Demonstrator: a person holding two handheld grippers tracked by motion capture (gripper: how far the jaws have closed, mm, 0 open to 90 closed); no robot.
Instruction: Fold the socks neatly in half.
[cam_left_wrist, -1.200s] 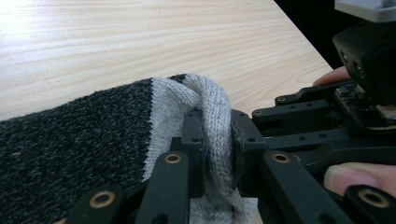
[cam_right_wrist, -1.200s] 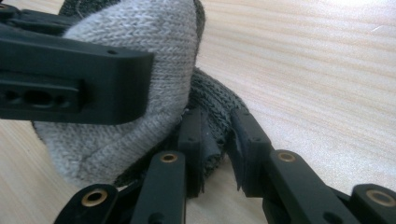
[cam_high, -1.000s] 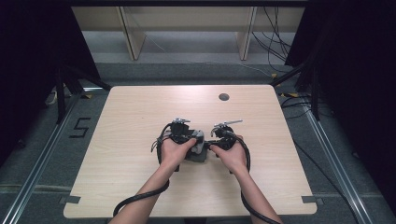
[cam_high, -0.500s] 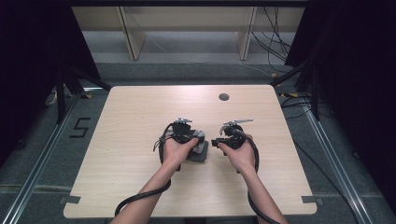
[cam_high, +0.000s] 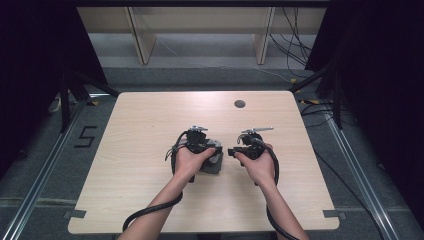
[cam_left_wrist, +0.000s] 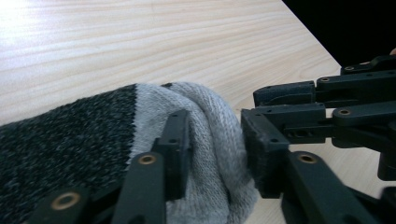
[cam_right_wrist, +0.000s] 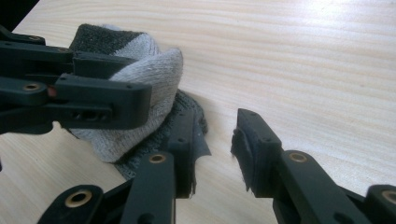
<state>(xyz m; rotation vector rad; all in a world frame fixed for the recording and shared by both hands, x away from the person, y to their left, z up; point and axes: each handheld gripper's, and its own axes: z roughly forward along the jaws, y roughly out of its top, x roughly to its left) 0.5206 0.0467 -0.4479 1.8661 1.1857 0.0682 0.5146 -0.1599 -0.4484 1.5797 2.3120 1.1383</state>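
One grey sock (cam_left_wrist: 93, 135) lies lengthwise, pinched by left gripper (cam_left_wrist: 215, 140); right gripper (cam_right_wrist: 212, 140) spread, empty

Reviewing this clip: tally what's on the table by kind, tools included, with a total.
Socks: 1, grey sock, pinched at its light end by the left tool
Hand-held tools: 2, the left tool and the right tool, which is open beside the sock
Total: 3
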